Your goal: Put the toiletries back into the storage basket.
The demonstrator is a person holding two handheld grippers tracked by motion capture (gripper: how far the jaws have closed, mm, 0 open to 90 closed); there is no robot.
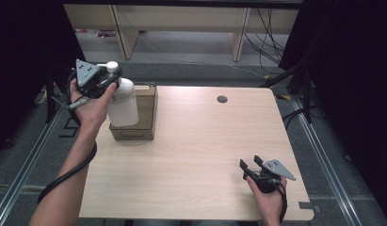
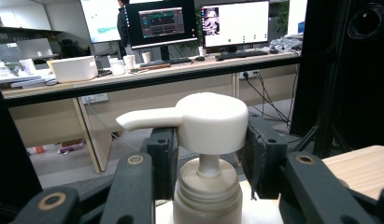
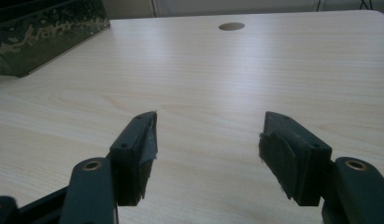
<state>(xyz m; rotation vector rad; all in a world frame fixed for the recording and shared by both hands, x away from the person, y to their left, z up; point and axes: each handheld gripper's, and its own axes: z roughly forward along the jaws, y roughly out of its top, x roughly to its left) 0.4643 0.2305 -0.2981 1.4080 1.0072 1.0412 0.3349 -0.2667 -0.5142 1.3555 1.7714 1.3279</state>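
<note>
From the high view, the left tool [image 1: 108, 76] is gripping the white pump bottle [image 1: 123, 102] by its top, and the bottle is hanging or standing over the brown box [image 1: 143, 115] at the back left of the bench [image 1: 200, 155]. Whether its base is touching the box I cannot tell. The step looks like carrying the bottle into or out of that box, and doing it well is a matter of keeping the bottle upright and moving it straight up or down, so that it is not swinging from the thin pump neck or catching the box wall. The right tool [image 1: 250, 165] is resting low at the front right of the bench, well apart from the bottle.

In the left gripper view, the two black jaws are standing on either side of the pump head [image 2: 206, 122], pressing at it or at the stem just below (the nozzle is pointing to the left of this view). The jaws are closed as far as the pump lets them, so the grip is sitting on a narrow, rounded part; holding firm pressure is wise here, since the head could turn between the pads.

In the right gripper view, the right tool [image 3: 208, 149] is standing wide open with only bare bench between its jaws, holding and touching nothing. A dark edge of the box [image 3: 45, 32] is showing at the upper left.
</note>
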